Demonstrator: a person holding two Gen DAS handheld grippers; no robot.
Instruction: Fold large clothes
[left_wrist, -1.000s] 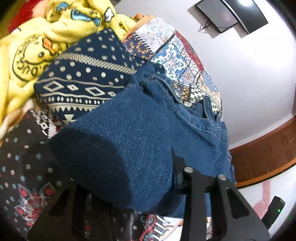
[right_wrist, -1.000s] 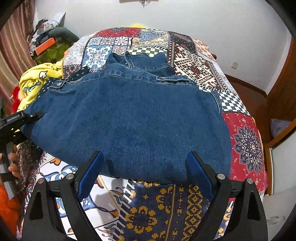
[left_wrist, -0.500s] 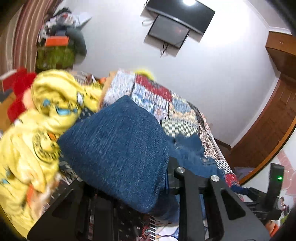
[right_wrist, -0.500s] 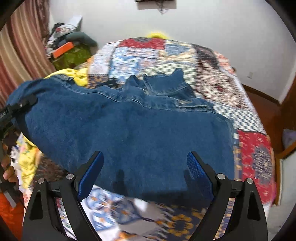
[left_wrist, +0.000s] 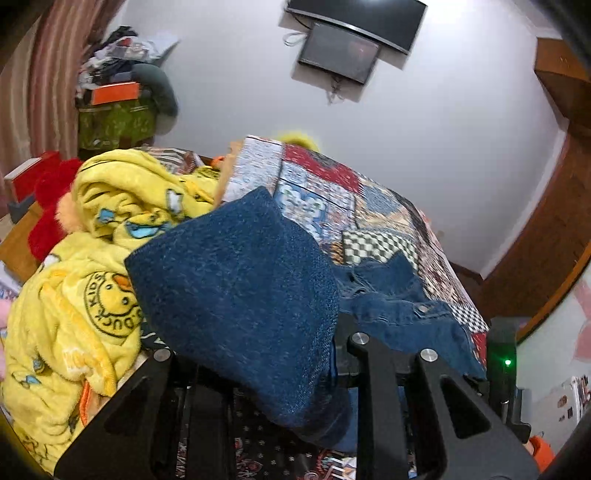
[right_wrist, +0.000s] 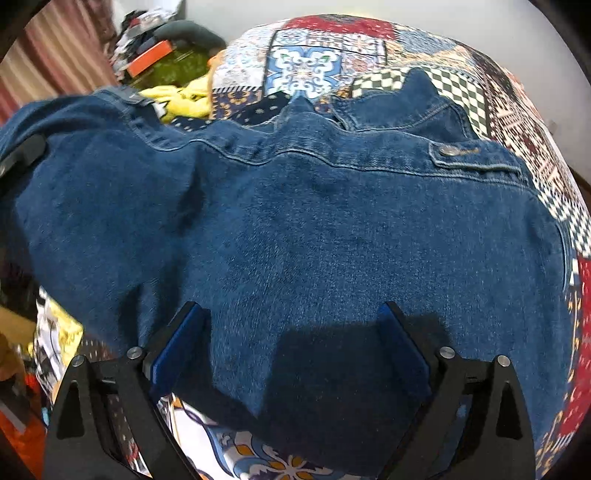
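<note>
A blue denim jacket (right_wrist: 314, 229) lies spread on the patchwork quilt of the bed (right_wrist: 306, 70), collar at the far side. My left gripper (left_wrist: 258, 369) is shut on the jacket's left edge (left_wrist: 236, 295) and holds that fold raised off the bed; the same gripper shows at the left edge of the right wrist view (right_wrist: 18, 158). My right gripper (right_wrist: 291, 332) is open, its blue pads (right_wrist: 177, 347) spread just above the jacket's near hem, holding nothing.
A yellow duck-print blanket (left_wrist: 92, 295) is heaped left of the jacket, with a red plush (left_wrist: 48, 206) beyond it. A cluttered green box with an orange box (left_wrist: 114, 110) stands by the curtain. A monitor (left_wrist: 340, 51) hangs on the white wall.
My left gripper has lifted the jacket's left edge off the bed and tilted upward. My right gripper has moved forward over the near hem, still open.
</note>
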